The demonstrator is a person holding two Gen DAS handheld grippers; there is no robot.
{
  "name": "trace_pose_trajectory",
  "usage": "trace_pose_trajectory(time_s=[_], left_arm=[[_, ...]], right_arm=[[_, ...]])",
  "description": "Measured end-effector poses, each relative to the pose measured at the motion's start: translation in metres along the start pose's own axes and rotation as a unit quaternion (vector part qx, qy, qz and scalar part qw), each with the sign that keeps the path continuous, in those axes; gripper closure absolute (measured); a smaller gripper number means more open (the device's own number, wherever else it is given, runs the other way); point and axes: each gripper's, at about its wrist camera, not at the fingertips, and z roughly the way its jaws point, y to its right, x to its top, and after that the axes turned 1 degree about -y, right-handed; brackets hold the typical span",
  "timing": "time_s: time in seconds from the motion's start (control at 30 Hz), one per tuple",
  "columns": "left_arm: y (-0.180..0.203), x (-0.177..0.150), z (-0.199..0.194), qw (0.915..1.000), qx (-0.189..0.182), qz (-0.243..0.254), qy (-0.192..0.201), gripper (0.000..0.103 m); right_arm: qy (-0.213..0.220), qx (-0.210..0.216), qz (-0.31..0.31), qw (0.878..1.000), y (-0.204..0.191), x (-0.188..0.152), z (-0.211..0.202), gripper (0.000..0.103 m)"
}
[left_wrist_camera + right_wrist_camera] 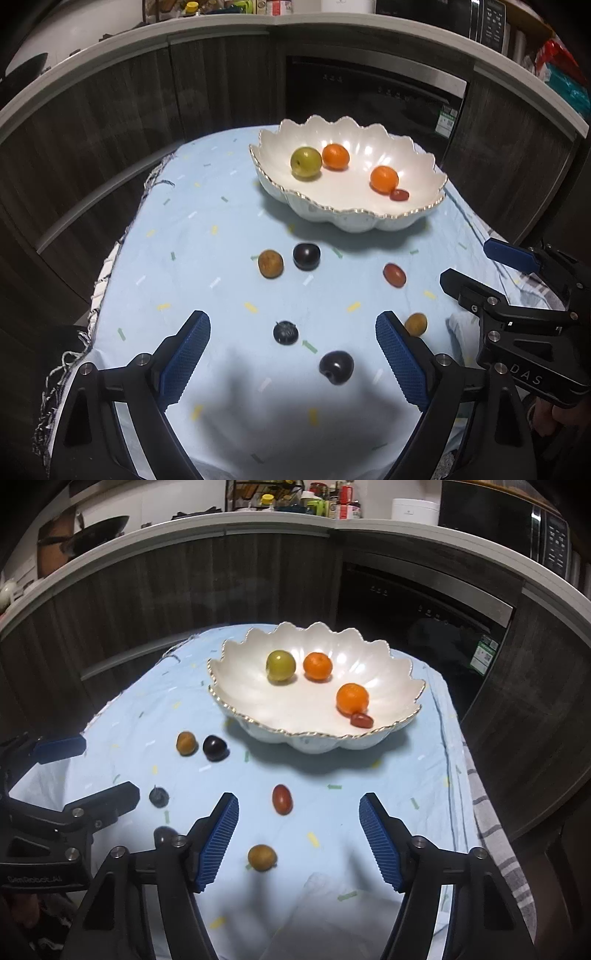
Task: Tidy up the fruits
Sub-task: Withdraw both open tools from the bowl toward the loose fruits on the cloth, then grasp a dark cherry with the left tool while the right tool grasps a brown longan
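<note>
A white scalloped bowl (417,206) (236,675) at the far side of the table holds a green fruit (306,163), two oranges (335,156) (384,179) and a small red fruit (399,195). Loose on the cloth lie two brown fruits (270,263) (416,324), dark plums (306,256) (336,367), a dark berry (285,332) and a red fruit (394,274) (282,799). My left gripper (293,354) is open and empty above the near plum and berry. My right gripper (298,840) is open and empty above a brown fruit (262,857).
A light blue patterned cloth (207,236) covers the small table, with a striped towel (491,823) at its right edge. Dark cabinets and a dishwasher (369,92) stand behind, under a cluttered counter. The right gripper shows at the left wrist view's right edge (491,271).
</note>
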Motion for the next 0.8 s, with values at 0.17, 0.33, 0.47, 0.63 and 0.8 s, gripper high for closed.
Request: trace_pose_trajectory(time_s=[0.17, 0.33, 0.47, 0.63, 0.8], left_arm=[[0.003, -0.008, 0.009, 0.9998, -0.01, 0.003, -0.018, 0.02], [0.006, -0.018, 0.017, 0.9993, -0.023, 0.011, -0.027, 0.02], [0.01, -0.023, 0.021, 0.9989, -0.03, 0.018, -0.03, 0.02], [0.014, -0.028, 0.028, 0.9984, -0.032, 0.03, -0.035, 0.029], [0.02, -0.03, 0.032, 0.9978, -0.038, 0.044, -0.031, 0.036]], right_arm=[[-0.007, 0.005, -0.004, 1.0, -0.003, -0.007, 0.005, 0.039], [-0.012, 0.009, -0.003, 1.0, -0.004, -0.016, 0.012, 0.039], [-0.015, 0.011, -0.002, 1.0, -0.005, -0.021, 0.016, 0.043], [-0.01, 0.011, -0.008, 1.0, -0.009, -0.024, 0.017, 0.044], [-0.011, 0.013, -0.03, 0.999, -0.018, -0.028, 0.019, 0.05]])
